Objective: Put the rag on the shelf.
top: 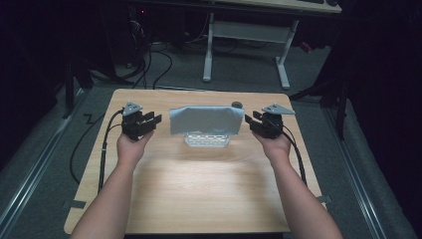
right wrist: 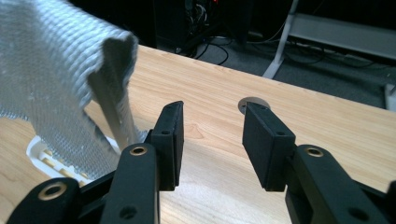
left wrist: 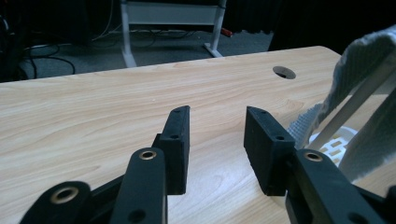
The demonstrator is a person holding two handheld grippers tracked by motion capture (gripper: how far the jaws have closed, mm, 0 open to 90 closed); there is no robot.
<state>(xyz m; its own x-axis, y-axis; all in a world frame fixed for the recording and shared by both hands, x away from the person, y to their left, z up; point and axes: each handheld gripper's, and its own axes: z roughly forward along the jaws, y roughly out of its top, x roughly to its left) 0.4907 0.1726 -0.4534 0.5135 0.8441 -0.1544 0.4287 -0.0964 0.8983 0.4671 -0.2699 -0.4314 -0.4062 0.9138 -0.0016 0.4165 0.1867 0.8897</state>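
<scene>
Cloth (top: 206,119), a pale grey waffle-weave piece, hangs draped over a white rack (top: 207,139) with a perforated base that stands on the wooden worktop (top: 199,189), toward the far side and midway between the two hands. Its long axis runs left to right across the worktop, so one short end faces each gripper. The left gripper (top: 155,121) is held just off the cloth's left edge with its jaws spread apart and nothing between them; in the left gripper view the cloth (left wrist: 369,56) rises just to the right of the open jaws, with a slanting white bar of the rack under it. The right gripper (top: 250,122) mirrors this at the cloth's right edge, jaws likewise apart and empty; in the right gripper view the cloth (right wrist: 51,65) hangs to the left of them. Both look about equally near, each pointing inward at its own end, so a two-handed pinch on the cloth's ends seems the likely move. A round cable hole (top: 237,104) sits in the worktop just behind the cloth's right end. No brand, label or writing can be read anywhere.
</scene>
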